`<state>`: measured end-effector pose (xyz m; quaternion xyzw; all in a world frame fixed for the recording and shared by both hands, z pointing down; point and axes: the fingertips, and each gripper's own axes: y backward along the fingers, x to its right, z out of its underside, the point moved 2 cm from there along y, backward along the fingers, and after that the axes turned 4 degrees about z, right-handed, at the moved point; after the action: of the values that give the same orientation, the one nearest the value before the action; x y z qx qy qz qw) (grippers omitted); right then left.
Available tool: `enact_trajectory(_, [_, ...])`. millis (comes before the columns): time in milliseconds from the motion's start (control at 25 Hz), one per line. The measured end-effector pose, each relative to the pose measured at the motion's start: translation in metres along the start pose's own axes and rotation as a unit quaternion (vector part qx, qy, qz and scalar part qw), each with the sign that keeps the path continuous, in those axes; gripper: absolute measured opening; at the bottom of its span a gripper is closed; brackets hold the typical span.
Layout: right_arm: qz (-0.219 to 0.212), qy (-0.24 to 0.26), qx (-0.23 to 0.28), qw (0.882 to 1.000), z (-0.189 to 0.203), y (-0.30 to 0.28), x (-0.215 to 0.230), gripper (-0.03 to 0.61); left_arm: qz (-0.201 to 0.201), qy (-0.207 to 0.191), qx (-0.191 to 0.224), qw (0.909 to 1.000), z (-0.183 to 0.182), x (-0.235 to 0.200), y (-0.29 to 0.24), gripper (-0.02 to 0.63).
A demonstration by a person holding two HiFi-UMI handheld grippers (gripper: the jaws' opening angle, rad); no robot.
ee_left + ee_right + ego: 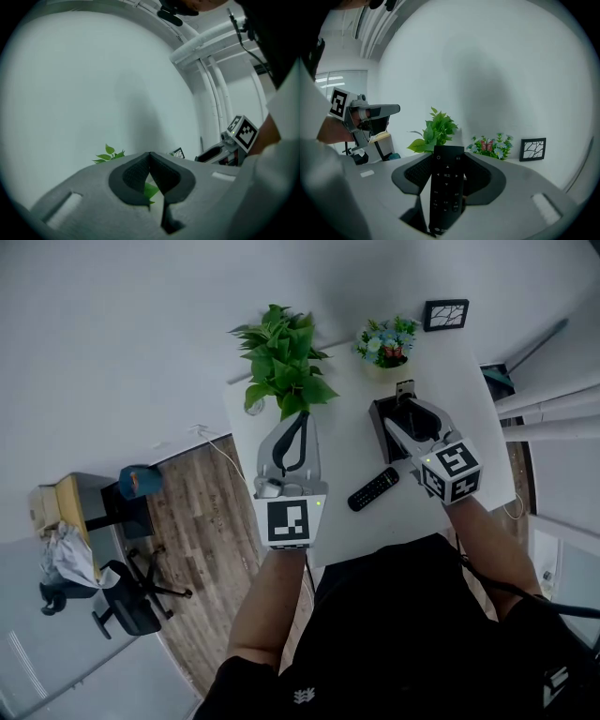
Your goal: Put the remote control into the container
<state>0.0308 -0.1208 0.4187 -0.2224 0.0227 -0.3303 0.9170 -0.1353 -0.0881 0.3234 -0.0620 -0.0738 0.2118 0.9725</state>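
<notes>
Right of the plant point(281, 362), the right gripper point(447, 157) is clamping the remote control point(446, 187) lengthwise (the left gripper point(150, 159) is pressing its jaws together, empty).

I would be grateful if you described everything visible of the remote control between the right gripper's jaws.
The remote control is a slim black bar, seemingly plastic, with a power key at its far end, arrow keys below and rows of small white-marked buttons. It lies lengthwise in the right gripper, button face toward the camera, far end toward the potted plant. The dark textured pads press its long edges; nothing else visibly touches it.
</notes>
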Motion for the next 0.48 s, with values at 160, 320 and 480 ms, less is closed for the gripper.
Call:
enact_trajectory(160, [0.014, -0.006, 0.01, 1.0, -0.003, -0.002, 0.017, 0.213, 0.0, 0.012, 0.008, 0.9999, -0.004, 0.002, -0.014, 0.002])
enact_trajectory(320, [0.019, -0.005, 0.014, 1.0, -0.006, -0.009, 0.026, 0.213, -0.002, 0.016, 0.005, 0.9998, 0.001, 0.002, -0.022, 0.002])
enact_trajectory(480, [0.022, -0.004, 0.014, 1.0, -0.006, -0.015, 0.031, 0.215, -0.004, 0.024, -0.002, 0.9997, 0.007, 0.001, -0.024, 0.002])
